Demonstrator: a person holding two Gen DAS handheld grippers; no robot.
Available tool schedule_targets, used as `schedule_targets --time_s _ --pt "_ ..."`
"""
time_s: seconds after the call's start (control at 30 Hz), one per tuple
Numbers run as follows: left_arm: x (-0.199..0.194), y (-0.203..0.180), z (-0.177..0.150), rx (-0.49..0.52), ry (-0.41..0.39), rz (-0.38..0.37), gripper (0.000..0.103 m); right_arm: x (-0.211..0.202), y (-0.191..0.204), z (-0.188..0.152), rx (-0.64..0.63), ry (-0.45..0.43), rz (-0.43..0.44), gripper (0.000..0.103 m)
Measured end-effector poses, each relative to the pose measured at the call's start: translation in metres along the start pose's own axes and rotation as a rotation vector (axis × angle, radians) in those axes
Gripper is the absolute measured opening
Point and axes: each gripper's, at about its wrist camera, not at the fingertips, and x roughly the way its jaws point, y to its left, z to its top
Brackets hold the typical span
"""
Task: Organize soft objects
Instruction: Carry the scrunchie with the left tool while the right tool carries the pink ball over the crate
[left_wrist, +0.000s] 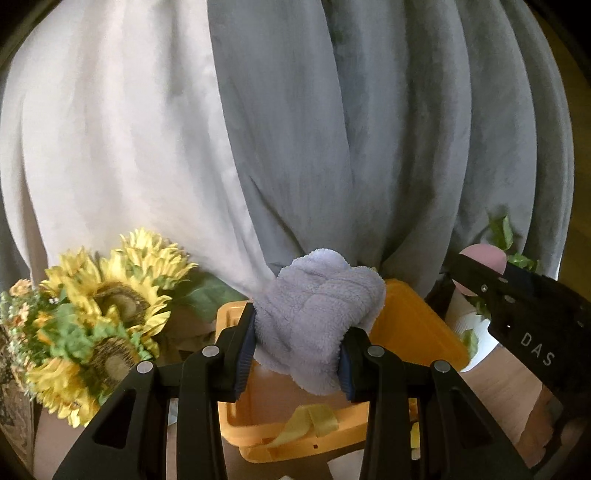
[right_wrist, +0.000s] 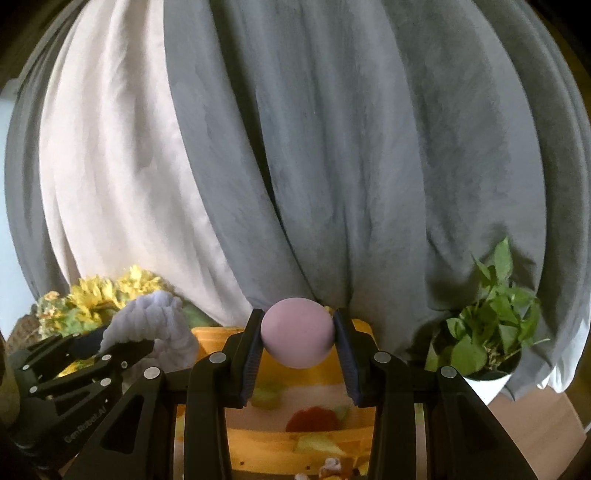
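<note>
My left gripper is shut on a bunched lavender fluffy cloth and holds it above an orange plastic bin. The cloth also shows at the left of the right wrist view. My right gripper is shut on a pink soft ball and holds it above the same orange bin, which has several soft items inside. The ball's edge shows in the left wrist view at the tip of the right gripper.
Grey and white curtains hang close behind. A sunflower bunch stands to the left of the bin. A potted green plant in a white pot stands to the right. A wooden surface lies below.
</note>
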Motion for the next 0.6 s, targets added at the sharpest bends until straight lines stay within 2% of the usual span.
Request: schedule_targets --time_s 0.2,0.6 --pt "0.037 -0.001 0.003 0.021 0.075 -0.018 0.038 0.036 -0.006 0.004 -0.003 0.077 0.021 0.039" --pt "0.102 -0.003 -0.005 0.044 0.258 -0.047 0.038 0.11 -0.02 -0.01 0.019 0.315 0.064 0.039"
